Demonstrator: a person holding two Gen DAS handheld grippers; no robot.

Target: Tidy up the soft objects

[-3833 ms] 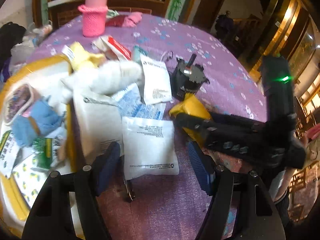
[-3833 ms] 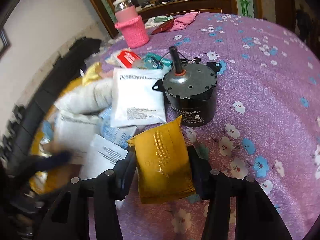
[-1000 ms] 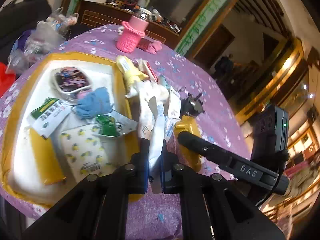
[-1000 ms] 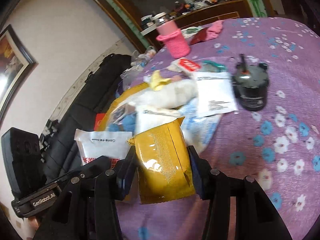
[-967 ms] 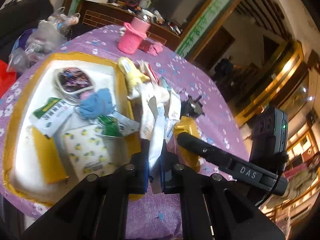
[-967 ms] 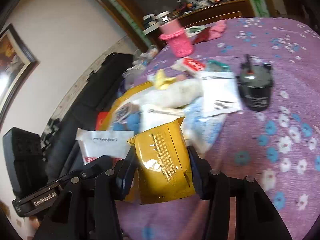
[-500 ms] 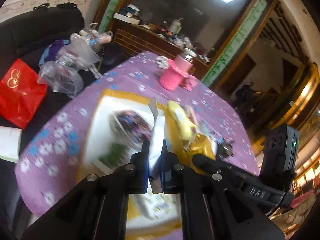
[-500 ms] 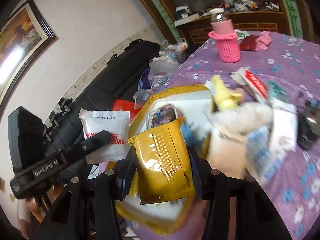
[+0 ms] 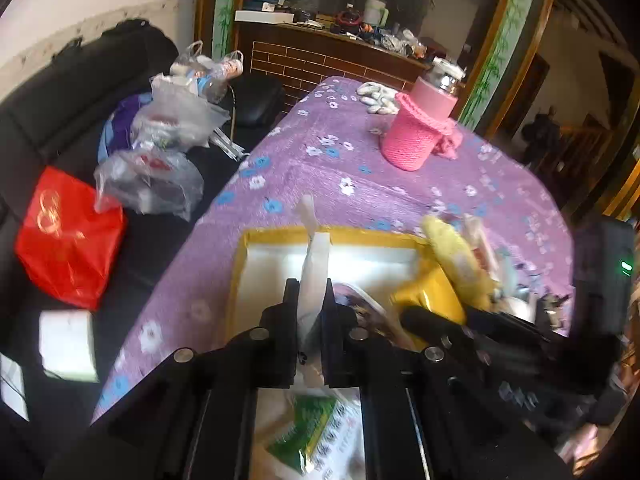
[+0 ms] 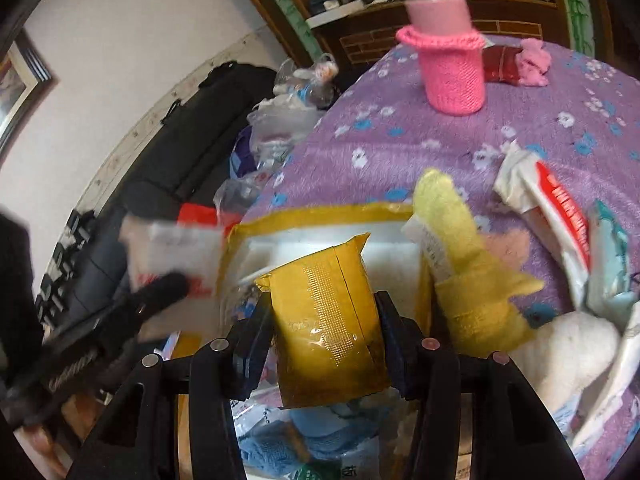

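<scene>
My left gripper (image 9: 308,300) is shut on a white packet (image 9: 314,268), seen edge-on, held above the yellow-rimmed white tray (image 9: 280,236). My right gripper (image 10: 324,332) is shut on a yellow foil pouch (image 10: 328,316), held over the same tray (image 10: 304,214). That pouch (image 9: 428,296) and the right gripper show at the right of the left wrist view. The white packet (image 10: 176,256) with red print and the left gripper show blurred at the left of the right wrist view. A blue cloth (image 10: 280,444) and a green-printed packet (image 9: 316,432) lie in the tray.
A pink knitted bottle (image 9: 420,136) stands at the far side of the purple flowered table (image 9: 340,168). A yellow cloth (image 10: 464,248), a white plush (image 10: 568,356) and red-white packets (image 10: 560,208) lie right of the tray. Plastic bags (image 9: 160,152) and a red bag (image 9: 68,236) sit on the black sofa at left.
Both grippers have swung left and lower over the tray's far end, each still holding its packet. The motor and loose packets have left the views.
</scene>
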